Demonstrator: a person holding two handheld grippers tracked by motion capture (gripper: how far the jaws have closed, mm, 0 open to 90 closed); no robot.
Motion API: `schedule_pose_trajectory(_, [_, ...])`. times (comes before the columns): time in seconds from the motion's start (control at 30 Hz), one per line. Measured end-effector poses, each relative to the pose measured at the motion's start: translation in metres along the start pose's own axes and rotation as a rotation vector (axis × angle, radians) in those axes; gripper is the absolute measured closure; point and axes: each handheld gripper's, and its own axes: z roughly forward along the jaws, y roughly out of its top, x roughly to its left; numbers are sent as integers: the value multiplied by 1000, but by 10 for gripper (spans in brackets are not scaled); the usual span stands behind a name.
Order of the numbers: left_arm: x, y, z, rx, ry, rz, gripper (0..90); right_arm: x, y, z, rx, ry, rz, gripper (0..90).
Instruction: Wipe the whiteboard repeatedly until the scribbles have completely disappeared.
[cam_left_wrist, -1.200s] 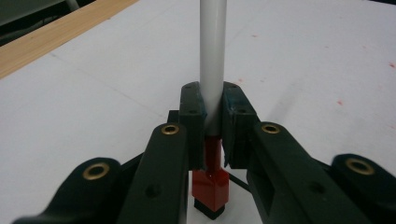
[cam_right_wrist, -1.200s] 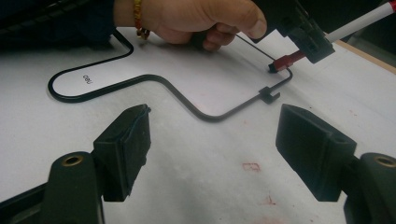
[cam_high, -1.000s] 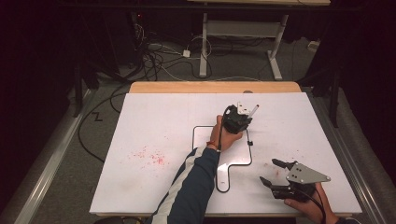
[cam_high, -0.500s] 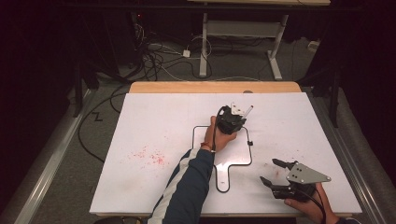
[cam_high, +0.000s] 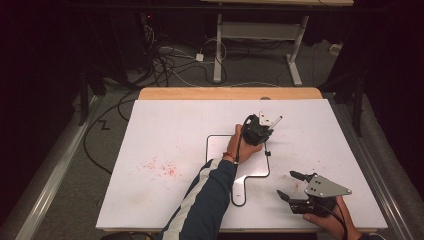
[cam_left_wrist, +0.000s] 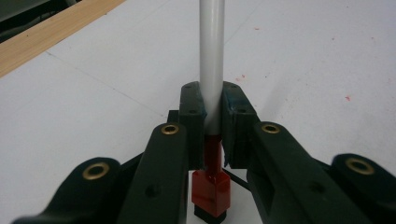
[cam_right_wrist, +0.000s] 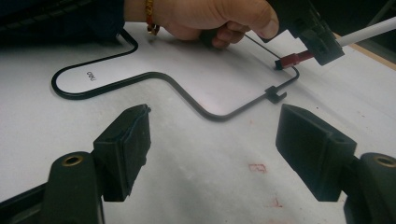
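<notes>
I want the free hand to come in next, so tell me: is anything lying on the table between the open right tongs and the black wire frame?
Nothing visible does. In the right gripper view the open right tongs face bare white table, marked only by faint red stains, up to the black wire frame. The left tongs, shut on a white stick, sit past its far corner.

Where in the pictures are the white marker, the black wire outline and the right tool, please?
white marker (cam_left_wrist: 211, 56), left gripper view, its white barrel.
black wire outline (cam_right_wrist: 184, 93), right gripper view, its curved edge.
right tool (cam_high: 290, 185), high view, between its open fingertips.

red specks (cam_high: 161, 168) on white tabletop (cam_high: 165, 135); cables (cam_high: 170, 60) on floor beyond.
</notes>
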Motion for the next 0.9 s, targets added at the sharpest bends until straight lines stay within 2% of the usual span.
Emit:
schedule_pose_trajectory(0.1, [4, -2, -7, 0, -9, -16, 787, -5, -2, -1, -4, -5, 20, 271])
schedule_pose_trajectory(0.17, [6, -4, -12, 4, -3, -12, 787, -8, -3, -2, -5, -17, 35, 271])
schedule_pose_trajectory(0.27, [13, -13, -18, 26, 15, -8, 788, -8, -2, -2, 0, -33, 30, 271])
schedule_pose_trajectory(0.33, [19, -19, -23, 15, 15, -33, 788, -7, -2, -2, 1, -34, 23, 271])
schedule_pose_trajectory(0.43, [24, -27, -32, 16, 20, -46, 788, -6, -2, 1, 10, -31, 17, 271])
schedule_pose_trajectory(0.53, [25, -33, -42, 16, 19, -34, 787, -7, -3, 2, 14, -34, 17, 271])
schedule_pose_trajectory(0.63, [27, -40, -50, 25, 20, -19, 787, -12, -3, 2, 10, -49, 39, 274])
schedule_pose_trajectory(0.73, [32, -50, -60, 26, 28, -26, 787, -15, -3, 3, 10, -63, 50, 276])
schedule_pose_trajectory(0.9, [38, -66, -78, 34, 38, -34, 787, -15, -2, 5, 18, -70, 42, 276])
